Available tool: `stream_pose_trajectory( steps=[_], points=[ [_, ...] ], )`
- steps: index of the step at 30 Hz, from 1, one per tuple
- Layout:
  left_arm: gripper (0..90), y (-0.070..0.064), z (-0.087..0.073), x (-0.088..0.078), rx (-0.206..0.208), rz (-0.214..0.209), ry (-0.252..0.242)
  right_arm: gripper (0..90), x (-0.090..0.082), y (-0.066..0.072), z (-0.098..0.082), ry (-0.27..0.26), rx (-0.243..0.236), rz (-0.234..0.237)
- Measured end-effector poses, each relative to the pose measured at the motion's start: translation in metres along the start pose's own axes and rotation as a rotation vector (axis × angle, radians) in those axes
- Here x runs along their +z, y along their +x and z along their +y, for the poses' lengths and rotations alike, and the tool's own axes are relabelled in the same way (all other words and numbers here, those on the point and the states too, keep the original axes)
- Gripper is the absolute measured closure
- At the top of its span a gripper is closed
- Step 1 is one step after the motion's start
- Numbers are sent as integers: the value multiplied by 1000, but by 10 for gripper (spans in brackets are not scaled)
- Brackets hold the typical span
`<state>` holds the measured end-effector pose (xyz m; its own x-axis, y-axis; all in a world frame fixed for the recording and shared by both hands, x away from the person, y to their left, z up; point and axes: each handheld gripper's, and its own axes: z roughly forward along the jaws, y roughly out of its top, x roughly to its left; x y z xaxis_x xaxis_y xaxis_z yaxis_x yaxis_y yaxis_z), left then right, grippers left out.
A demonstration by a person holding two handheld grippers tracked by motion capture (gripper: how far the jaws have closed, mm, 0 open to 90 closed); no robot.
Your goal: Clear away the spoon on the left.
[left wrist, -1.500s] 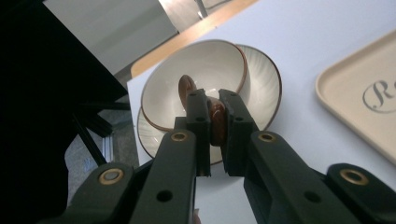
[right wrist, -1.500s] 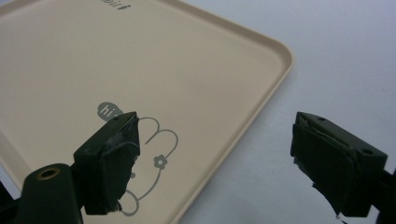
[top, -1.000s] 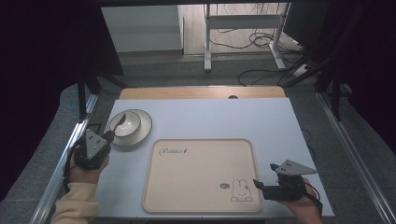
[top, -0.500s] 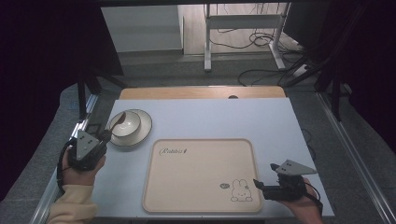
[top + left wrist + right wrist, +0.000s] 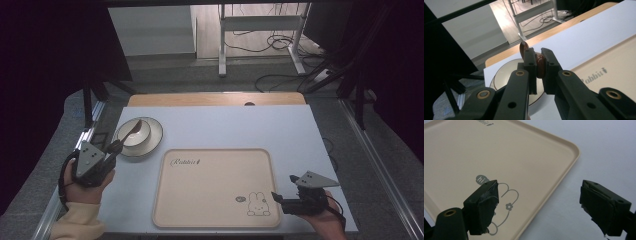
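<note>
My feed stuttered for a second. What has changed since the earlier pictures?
The left gripper, shut on the brown spoon, drew back toward the table's near edge, off the bowl. The spoon's far end is still over the bowl. The right gripper stayed open beside the tray; bowl and tray are unmoved.

A beige tray [image 5: 215, 187] lies flat on the white desk [image 5: 250, 127], printed with a small rabbit drawing [image 5: 258, 205] near one corner (and a script word [image 5: 186, 162], possibly "Rabbit", near the opposite edge). Behind the desk a pale metal frame [image 5: 260, 30] stands on the floor among loose dark cables [image 5: 280, 47].
</note>
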<state>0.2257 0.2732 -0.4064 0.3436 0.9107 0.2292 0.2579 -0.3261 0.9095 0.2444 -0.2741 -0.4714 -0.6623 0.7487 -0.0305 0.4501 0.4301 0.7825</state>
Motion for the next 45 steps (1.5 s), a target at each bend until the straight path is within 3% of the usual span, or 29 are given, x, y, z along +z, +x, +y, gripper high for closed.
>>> stream_pose_trajectory(
  steps=[13,45],
  points=[
    [846,-13,7,2,23,-67,13,156,-1,0,0,-5,-2,0],
    [845,-73,18,22,146,-201,48,156,0,1,0,-1,-3,1]
  ],
)
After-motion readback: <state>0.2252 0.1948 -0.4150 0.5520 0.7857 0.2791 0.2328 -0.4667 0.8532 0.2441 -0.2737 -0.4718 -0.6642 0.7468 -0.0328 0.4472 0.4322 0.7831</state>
